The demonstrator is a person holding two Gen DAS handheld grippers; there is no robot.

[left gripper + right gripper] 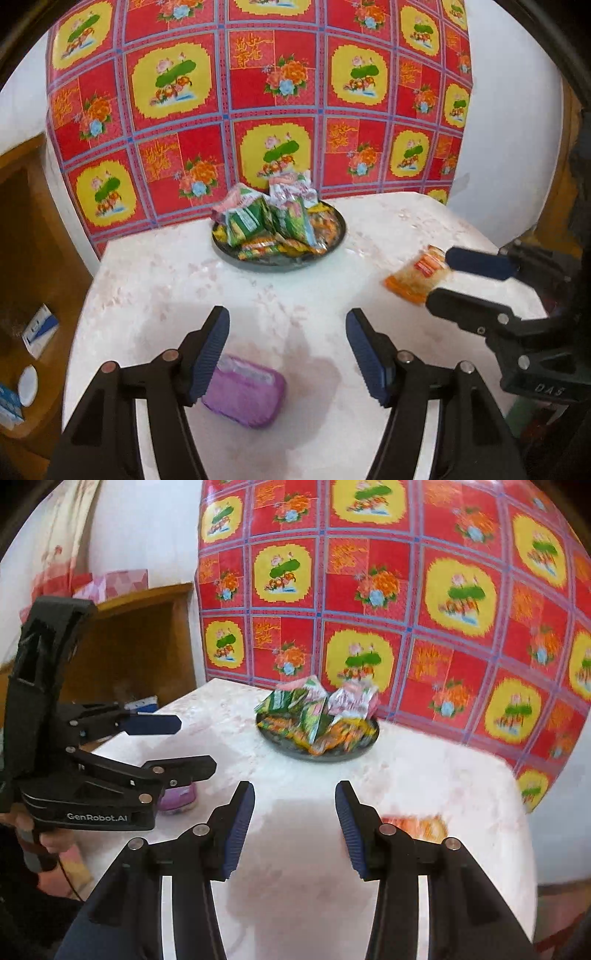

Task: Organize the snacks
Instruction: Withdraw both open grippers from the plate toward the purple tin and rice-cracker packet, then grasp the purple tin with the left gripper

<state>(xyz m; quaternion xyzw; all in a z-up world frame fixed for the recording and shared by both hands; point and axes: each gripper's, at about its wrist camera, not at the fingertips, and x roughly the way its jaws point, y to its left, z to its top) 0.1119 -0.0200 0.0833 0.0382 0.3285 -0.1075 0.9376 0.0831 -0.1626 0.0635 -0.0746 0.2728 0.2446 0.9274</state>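
A dark round plate [334,242] at the back of the white table holds a pile of snack packets [273,219]; it also shows in the right wrist view [371,738]. A purple packet [245,391] lies below my left gripper [288,325], which is open and empty. An orange packet [415,277] lies at the right, just beyond my right gripper [437,273]. In the right wrist view my right gripper [294,794] is open and empty, the orange packet [413,825] sits behind its right finger, and my left gripper [197,744] hovers over the purple packet [177,795].
A red and yellow flowered cloth [258,92] hangs on the wall behind the white table [166,280]. A wooden cabinet [147,638] stands at the left, with small boxes [38,330] on it. The table's right edge [524,830] drops off.
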